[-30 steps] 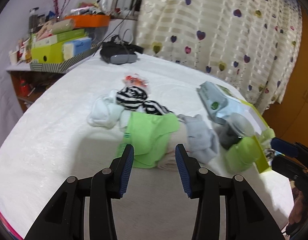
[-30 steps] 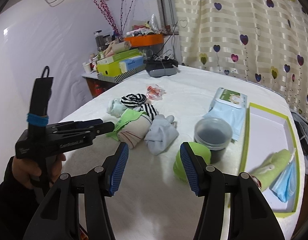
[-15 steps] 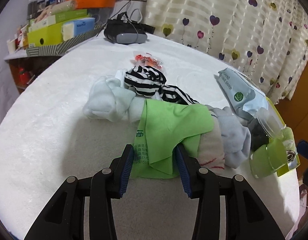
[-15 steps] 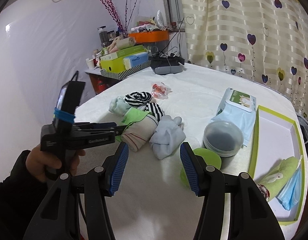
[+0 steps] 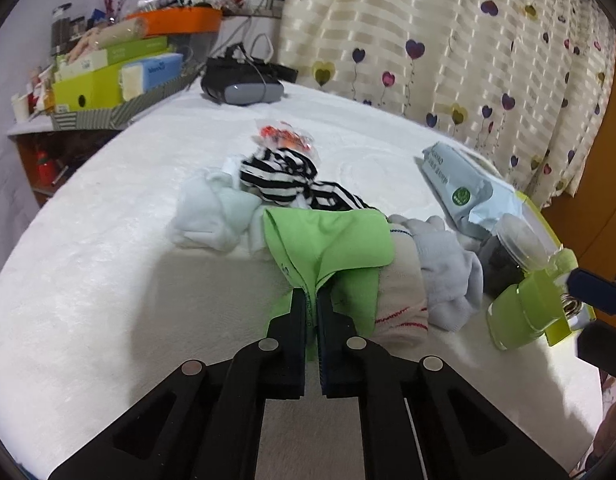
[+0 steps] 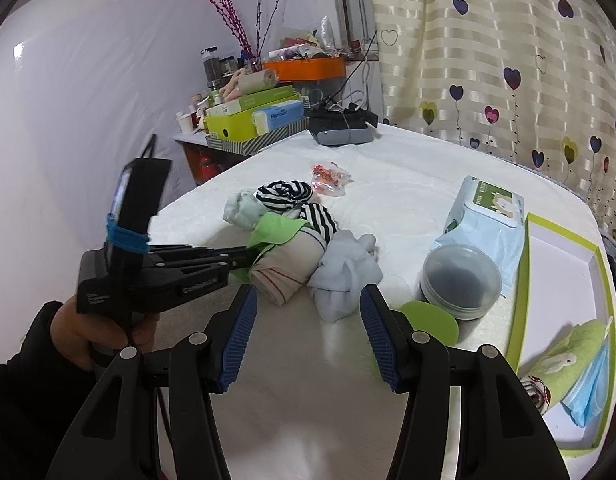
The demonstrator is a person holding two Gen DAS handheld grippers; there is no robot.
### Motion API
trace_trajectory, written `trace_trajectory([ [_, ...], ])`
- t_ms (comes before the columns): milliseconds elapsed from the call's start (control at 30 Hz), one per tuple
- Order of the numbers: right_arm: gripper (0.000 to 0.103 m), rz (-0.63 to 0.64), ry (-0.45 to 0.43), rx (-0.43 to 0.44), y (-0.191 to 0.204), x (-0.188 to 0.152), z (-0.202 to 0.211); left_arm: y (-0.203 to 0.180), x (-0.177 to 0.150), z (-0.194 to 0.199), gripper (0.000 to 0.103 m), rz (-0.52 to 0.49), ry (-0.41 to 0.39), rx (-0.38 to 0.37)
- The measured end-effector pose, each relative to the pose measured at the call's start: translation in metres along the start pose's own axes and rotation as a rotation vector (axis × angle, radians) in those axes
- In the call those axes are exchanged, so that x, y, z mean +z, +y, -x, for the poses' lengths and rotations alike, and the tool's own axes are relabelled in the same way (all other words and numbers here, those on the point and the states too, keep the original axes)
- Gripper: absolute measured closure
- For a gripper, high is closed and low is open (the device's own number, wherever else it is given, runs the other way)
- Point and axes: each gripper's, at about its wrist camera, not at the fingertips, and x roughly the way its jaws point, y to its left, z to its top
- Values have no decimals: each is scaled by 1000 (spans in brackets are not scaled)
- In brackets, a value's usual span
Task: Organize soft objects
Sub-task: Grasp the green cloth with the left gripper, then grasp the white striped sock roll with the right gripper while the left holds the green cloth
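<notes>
At the near edge of the sock pile on the white table [image 5: 88, 280], we list one green cloth [image 5: 331, 236]: draped over a beige sock [image 5: 399, 304], its near corner pinched between the just-closed jaws of the left gripper [image 5: 311, 300]; it runs from the pinch away toward the striped socks [image 5: 284, 176]; we judge a pull toward us would free it; right gripper [image 6: 308, 328], jaws wide and empty, is farther off, facing a pale blue sock [image 6: 343, 272]; green-rimmed box [image 6: 523, 280] well apart, rightward.
</notes>
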Motion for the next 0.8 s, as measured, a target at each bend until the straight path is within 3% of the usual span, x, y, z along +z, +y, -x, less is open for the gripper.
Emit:
trace_trajectory([
  [433,48,18,102,38,22,15,-66,31,-7,46,98,70,-92,9],
  [800,48,-72,206,-9,21,21,-112,45,-11,59,98,93,-123,-10],
])
